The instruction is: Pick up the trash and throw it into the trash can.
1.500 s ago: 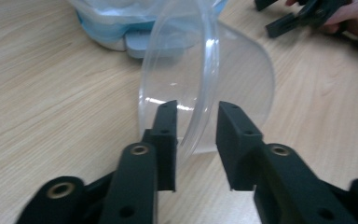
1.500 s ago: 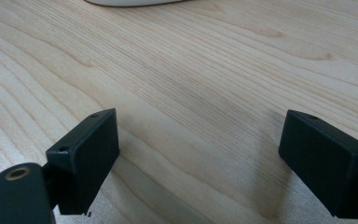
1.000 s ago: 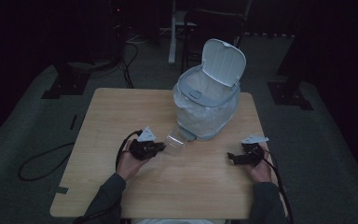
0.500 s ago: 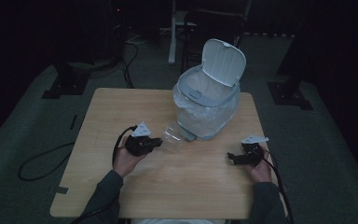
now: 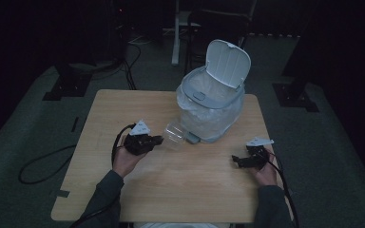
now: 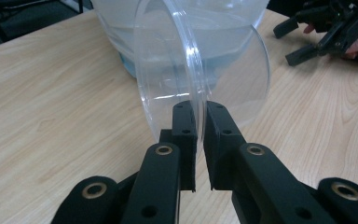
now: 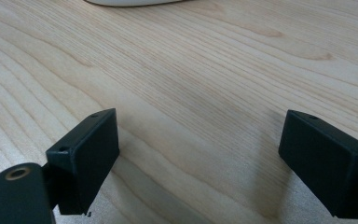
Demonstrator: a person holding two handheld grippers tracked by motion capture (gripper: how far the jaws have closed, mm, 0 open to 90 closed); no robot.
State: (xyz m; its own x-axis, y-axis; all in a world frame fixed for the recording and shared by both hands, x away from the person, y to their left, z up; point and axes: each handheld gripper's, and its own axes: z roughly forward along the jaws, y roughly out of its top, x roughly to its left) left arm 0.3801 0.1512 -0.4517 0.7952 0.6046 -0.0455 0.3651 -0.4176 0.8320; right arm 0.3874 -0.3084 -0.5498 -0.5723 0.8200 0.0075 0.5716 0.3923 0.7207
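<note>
Clear plastic, thin and round, is pinched between the two black jaws of the left gripper (image 6: 200,126): in the left gripper view the rim wall of a transparent cup (image 6: 200,70) runs down into the narrow slot between the jaws, which press on it from either side. The cup lies tilted on its side, its open mouth turned toward the camera, its far side against or just beside the lined bin. From the high view the same cup (image 5: 174,134) sits on the wooden table (image 5: 180,190) between the left gripper (image 5: 158,139) and the base of the trash bin (image 5: 211,107), just right of the gripper's tips. The person's left hand (image 5: 126,159) holds that gripper on the left-centre of the table, a cable looping away to its left.

The trash bin stands at the far middle of the table, lined with a translucent bag, and its grey flip lid (image 5: 228,61) is tipped up and open.

At the near right, the right gripper (image 5: 237,161) rests low over the table, held in the right hand (image 5: 265,172), well apart from the cup. In the right gripper view its jaws stand wide apart with nothing between them but bare wood grain (image 7: 200,116); the right gripper (image 7: 198,163) holds nothing.
</note>
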